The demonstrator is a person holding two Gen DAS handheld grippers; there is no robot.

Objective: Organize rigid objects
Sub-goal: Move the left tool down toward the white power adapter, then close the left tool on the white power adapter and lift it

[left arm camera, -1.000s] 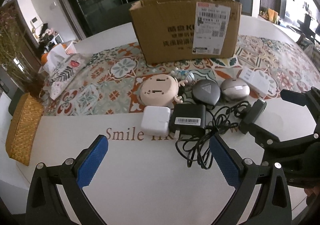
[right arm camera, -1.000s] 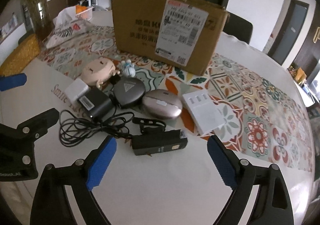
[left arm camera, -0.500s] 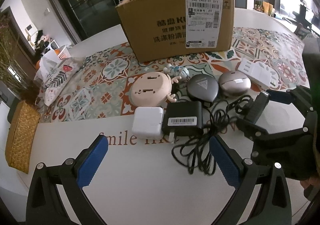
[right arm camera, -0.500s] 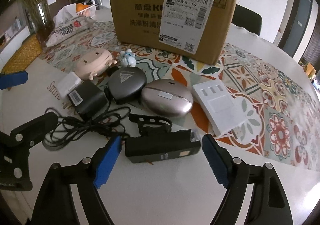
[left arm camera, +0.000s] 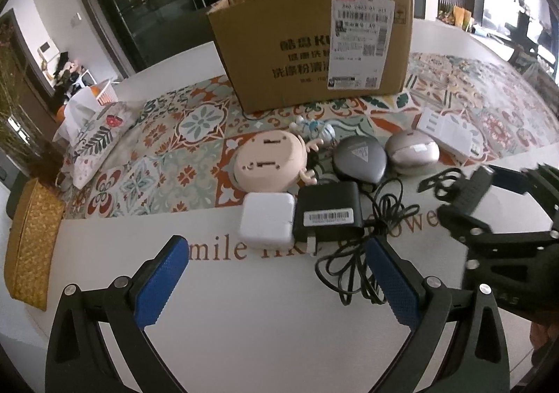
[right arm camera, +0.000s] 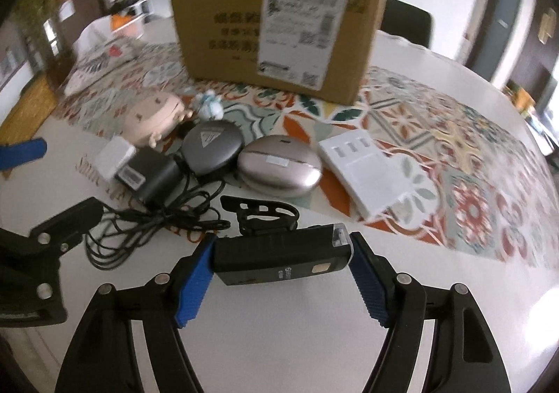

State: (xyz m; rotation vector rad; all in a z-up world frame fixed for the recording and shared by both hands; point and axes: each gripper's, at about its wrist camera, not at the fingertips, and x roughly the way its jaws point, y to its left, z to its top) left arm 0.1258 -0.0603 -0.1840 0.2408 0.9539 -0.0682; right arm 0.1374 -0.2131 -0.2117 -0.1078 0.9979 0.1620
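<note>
My right gripper (right arm camera: 281, 253) has its blue pads against both ends of a black bike light (right arm camera: 279, 260) with a strap mount on the white table; it also shows in the left wrist view (left arm camera: 471, 190). My left gripper (left arm camera: 276, 274) is open and empty, just short of a white charger cube (left arm camera: 267, 218) and a black adapter (left arm camera: 326, 215) with a tangled cable (left arm camera: 353, 263). Behind lie a pink round toy (left arm camera: 269, 162), a dark round case (left arm camera: 360, 159), a beige oval case (right arm camera: 279, 166) and a white flat box (right arm camera: 367, 176).
A large cardboard box (left arm camera: 311, 47) stands open at the back on a patterned table mat (left arm camera: 167, 155). A woven yellow basket (left arm camera: 31, 246) sits at the table's left edge. A small blue-white figurine (left arm camera: 314, 129) lies by the box.
My right gripper moved forward and closed its pads onto the black bike light. My left gripper crept slightly closer to the chargers and stayed open.
</note>
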